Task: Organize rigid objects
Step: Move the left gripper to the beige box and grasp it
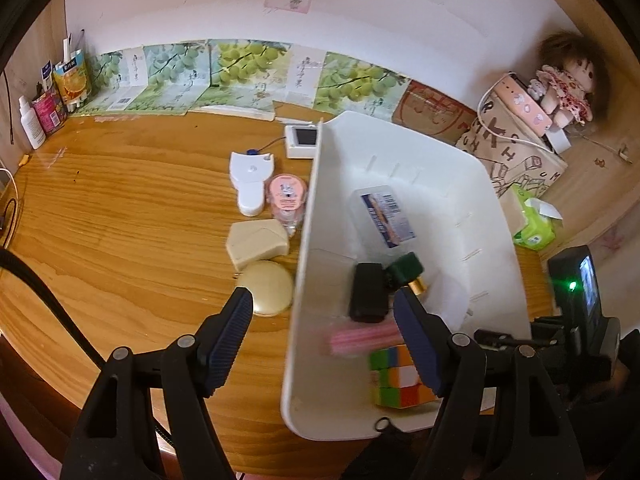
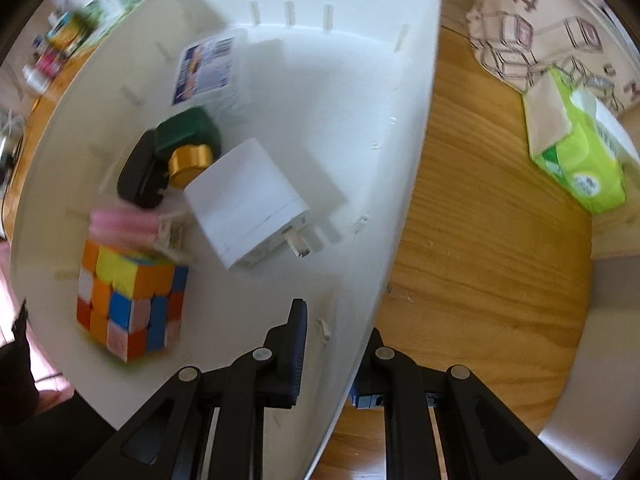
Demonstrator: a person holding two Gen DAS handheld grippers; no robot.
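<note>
Glossy wood-grain table [image 1: 120,220] under smooth white plastic bin [image 1: 304,240].

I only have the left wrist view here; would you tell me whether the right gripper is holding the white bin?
Observer: Yes. The right gripper is shut on the side wall of the white bin, with one finger inside and one outside.
Operator: Thank you. Is anything in the bin hidden from me?
Observer: A white charger lies on the bin floor, beside the gold-capped green bottle.
Operator: Which way do its prongs face?
Observer: The prongs point toward the wall the jaws are clamping.
</note>
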